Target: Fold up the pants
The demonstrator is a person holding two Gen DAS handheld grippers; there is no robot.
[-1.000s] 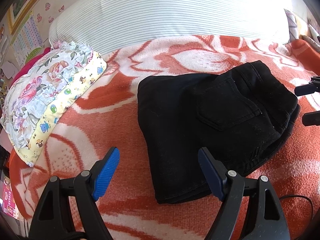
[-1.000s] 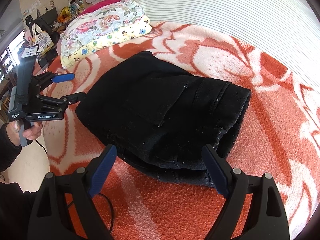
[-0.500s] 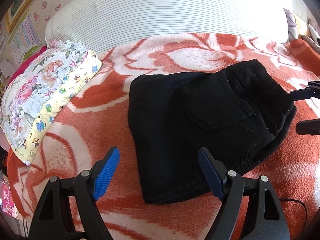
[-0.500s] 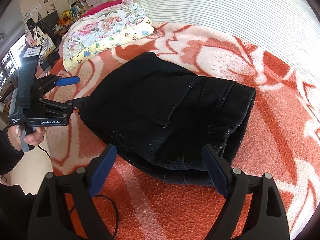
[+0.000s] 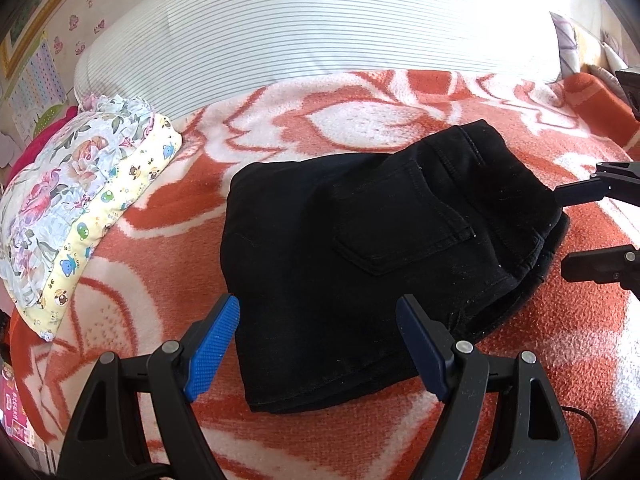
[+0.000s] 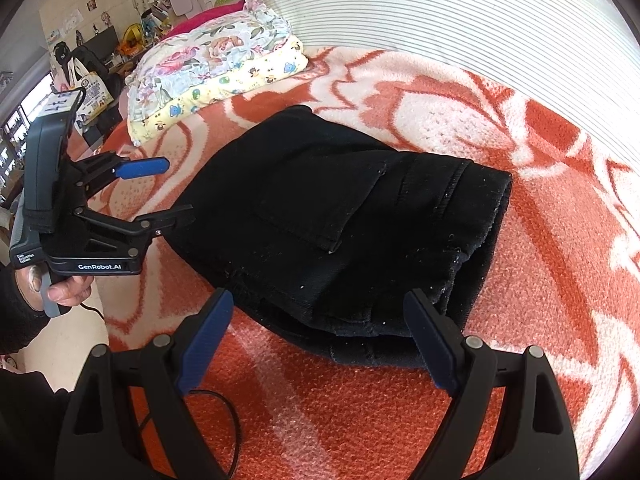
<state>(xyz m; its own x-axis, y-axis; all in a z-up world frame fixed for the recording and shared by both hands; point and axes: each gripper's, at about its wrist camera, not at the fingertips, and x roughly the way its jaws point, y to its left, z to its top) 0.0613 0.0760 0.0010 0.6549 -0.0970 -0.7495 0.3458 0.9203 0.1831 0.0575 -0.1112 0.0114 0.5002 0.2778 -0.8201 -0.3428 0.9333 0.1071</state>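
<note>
Black pants (image 5: 360, 248) lie folded into a compact bundle on an orange and white blanket (image 5: 360, 112), back pocket up. They also show in the right wrist view (image 6: 340, 220). My left gripper (image 5: 320, 340) is open and empty, its jaws straddling the near edge of the bundle. It also shows in the right wrist view (image 6: 172, 188), at the bundle's left end. My right gripper (image 6: 320, 332) is open and empty at the waistband end. It shows in the left wrist view (image 5: 560, 232) at the right.
A stack of folded floral and yellow printed cloth (image 5: 80, 200) lies on the blanket's left. A striped white cushion (image 5: 320, 28) runs along the back. A cable (image 6: 224, 404) trails on the blanket. A cluttered room (image 6: 80, 60) lies beyond the bed.
Both grippers have drifted slightly relative to the pants; the bundle sits more to the left in the left wrist view. Both stay open. The pants have not moved.
</note>
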